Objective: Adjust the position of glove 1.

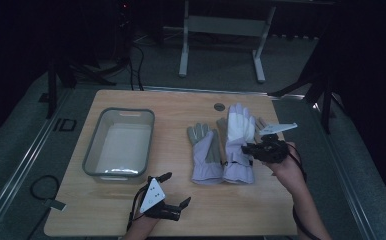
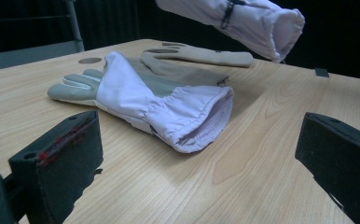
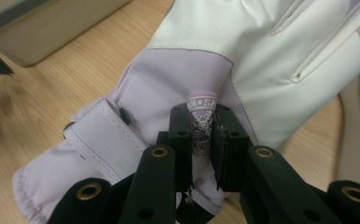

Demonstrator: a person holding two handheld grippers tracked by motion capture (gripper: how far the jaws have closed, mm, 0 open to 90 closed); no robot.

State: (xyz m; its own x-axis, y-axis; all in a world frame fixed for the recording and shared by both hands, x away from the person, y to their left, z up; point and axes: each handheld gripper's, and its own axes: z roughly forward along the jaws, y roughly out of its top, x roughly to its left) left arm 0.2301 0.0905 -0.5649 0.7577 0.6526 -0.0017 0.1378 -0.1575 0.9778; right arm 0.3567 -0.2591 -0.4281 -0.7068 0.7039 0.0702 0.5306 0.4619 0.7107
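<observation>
Right gripper point(image 3: 201, 135) pinching glove point(image 1: 241, 135), grey tub point(image 1: 93, 150) apparently empty

Dark room, light falls mostly on the wood-grain surface point(image 1: 106, 210), which has rounded corners and a round grommet hole point(image 1: 219, 106) near the far edge. Grey carpet floor point(image 1: 216, 70) around it. White-framed desk legs point(image 1: 183, 55) behind. Black stands point(image 1: 56, 80) and cables point(image 1: 41, 192) at left.
</observation>
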